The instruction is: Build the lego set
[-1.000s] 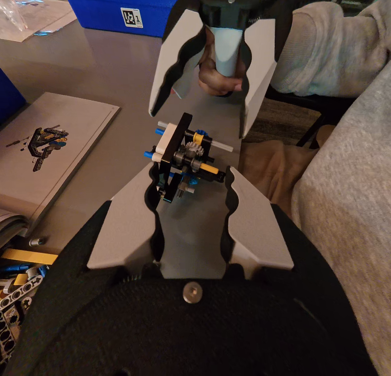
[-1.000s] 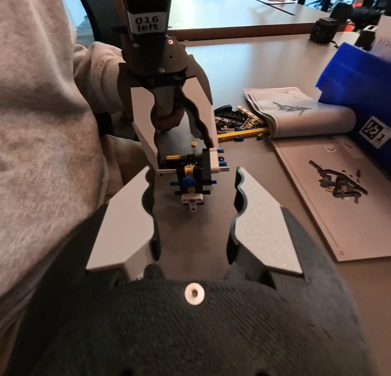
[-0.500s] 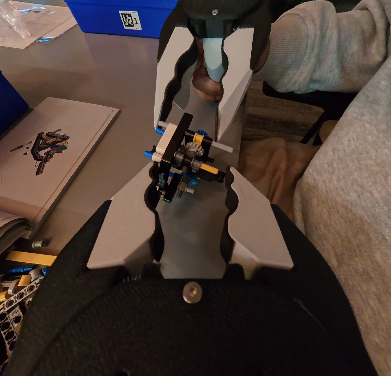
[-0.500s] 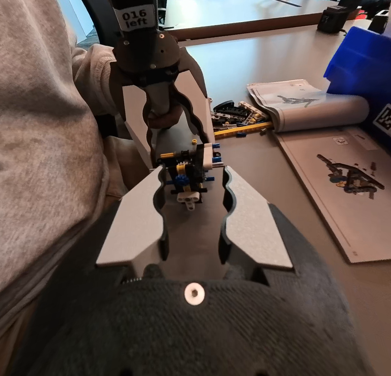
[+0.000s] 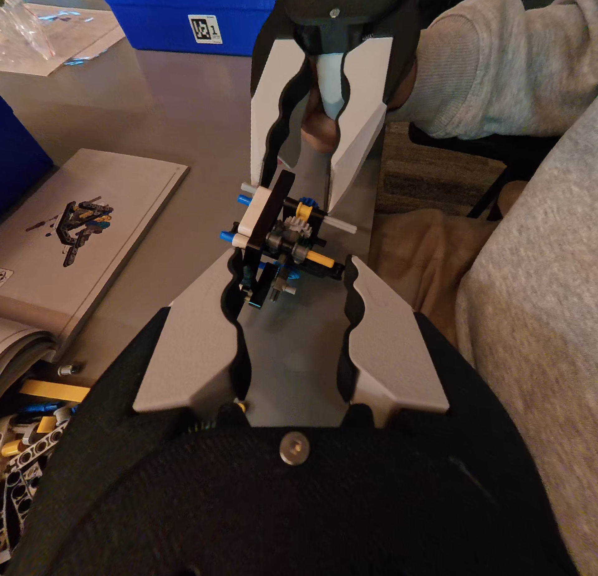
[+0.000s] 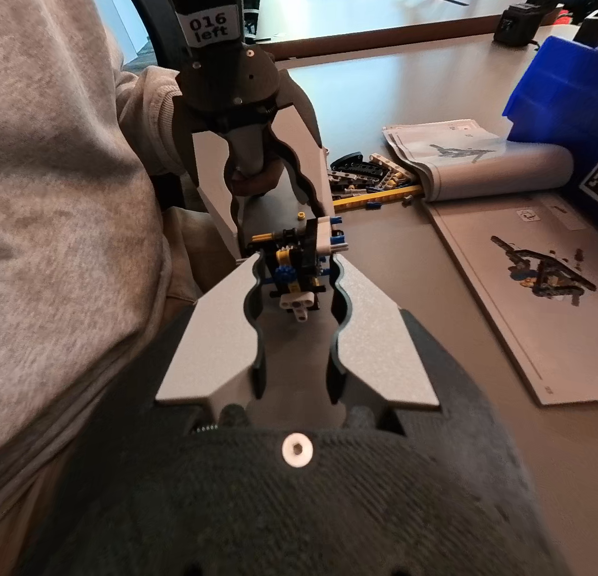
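Note:
The small lego assembly [image 5: 281, 236] has black beams, a white block, blue pins, grey gears and a yellow axle. It is held just above the grey table [image 5: 161, 107]. My left gripper [image 5: 291, 262] is shut on its near end, with fingertips pressing the black beams on both sides. My right gripper [image 5: 296, 193] comes from the opposite side, and its fingers close on the far end by the white block and the blue gear. In the right wrist view the assembly [image 6: 297, 262] sits between the right gripper's [image 6: 297, 257] tips, with the left gripper [image 6: 284, 233] behind it.
An open instruction booklet [image 5: 90, 223] lies left of the assembly and also shows in the right wrist view [image 6: 517, 285]. A pile of loose lego parts [image 6: 365, 175] lies by it. Blue bins [image 5: 181, 10] stand behind. The table edge and the person's grey sleeve [image 5: 485, 74] are close on the right. My two grippers' fingertips are within a few centimetres of each other.
The right gripper has moved in toward the assembly and narrowed from wide open to closed on its far end. The left gripper has kept its hold and hardly moved.

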Demonstrator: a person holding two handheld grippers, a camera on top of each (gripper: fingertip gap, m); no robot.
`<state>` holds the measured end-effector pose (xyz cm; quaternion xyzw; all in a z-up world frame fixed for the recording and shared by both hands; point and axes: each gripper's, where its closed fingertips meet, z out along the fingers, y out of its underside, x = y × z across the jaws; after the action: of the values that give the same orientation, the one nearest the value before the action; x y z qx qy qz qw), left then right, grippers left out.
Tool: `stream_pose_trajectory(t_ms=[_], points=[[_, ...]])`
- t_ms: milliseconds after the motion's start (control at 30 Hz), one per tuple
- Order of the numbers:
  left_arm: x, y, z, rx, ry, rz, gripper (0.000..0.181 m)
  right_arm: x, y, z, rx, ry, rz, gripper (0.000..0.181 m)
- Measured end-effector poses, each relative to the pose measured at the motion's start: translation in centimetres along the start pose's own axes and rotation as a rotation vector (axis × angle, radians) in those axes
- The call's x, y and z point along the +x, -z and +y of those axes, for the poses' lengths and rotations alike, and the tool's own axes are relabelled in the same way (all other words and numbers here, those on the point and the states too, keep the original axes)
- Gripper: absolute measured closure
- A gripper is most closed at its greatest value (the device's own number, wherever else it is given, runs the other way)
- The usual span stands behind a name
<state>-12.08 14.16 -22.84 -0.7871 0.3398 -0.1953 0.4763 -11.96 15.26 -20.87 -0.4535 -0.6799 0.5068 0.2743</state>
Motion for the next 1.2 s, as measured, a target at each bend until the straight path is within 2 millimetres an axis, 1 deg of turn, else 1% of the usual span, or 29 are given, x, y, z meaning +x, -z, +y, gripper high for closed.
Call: stream_pose_trajectory(t_ms=[200, 267, 300, 433, 500, 700, 767, 833, 1033, 1133, 1200], points=[[0.0, 0.0, 0.0, 0.0, 0.002, 0.001, 0.12, 0.2, 0.0, 0.0, 0.006, 0.008, 0.007, 0.14], [0.0, 0.0, 0.0, 0.0, 0.001, 0.005, 0.12, 0.8, 0.1, -0.1, 0.007, 0.021, 0.052, 0.125], [0.0, 0.0, 0.0, 0.0, 0.0, 0.004, 0.12, 1.0, 0.2, -0.1, 0.008, 0.03, 0.065, 0.12], [0.0, 0.0, 0.1, -0.001, 0.004, 0.005, 0.12, 0.6, 0.1, -0.3, 0.017, 0.088, 0.069, 0.128], [0.0, 0.0, 0.1, -0.001, 0.008, 0.006, 0.12, 0.7, 0.2, -0.4, 0.017, 0.114, 0.091, 0.124], [-0.1, 0.0, 0.1, 0.0, 0.016, 0.003, 0.12, 0.7, 0.4, -0.7, 0.014, 0.196, 0.127, 0.127], [-0.2, 0.0, 0.1, 0.001, 0.023, -0.001, 0.12, 0.2, 0.3, -0.7, 0.006, 0.24, 0.118, 0.14], [-0.2, 0.0, 0.1, 0.001, 0.025, 0.002, 0.12, 0.0, 0.2, -0.8, 0.005, 0.267, 0.119, 0.144], [-0.1, 0.0, 0.1, 0.0, 0.015, 0.003, 0.12, 0.2, 0.3, -0.7, 0.008, 0.229, 0.113, 0.136], [-0.1, 0.0, 0.1, 0.0, 0.016, 0.003, 0.12, -0.1, 0.3, -0.6, 0.007, 0.222, 0.096, 0.141], [-0.1, 0.1, 0.1, 0.0, 0.016, 0.005, 0.12, -0.1, 0.3, -0.6, 0.006, 0.214, 0.092, 0.142]])
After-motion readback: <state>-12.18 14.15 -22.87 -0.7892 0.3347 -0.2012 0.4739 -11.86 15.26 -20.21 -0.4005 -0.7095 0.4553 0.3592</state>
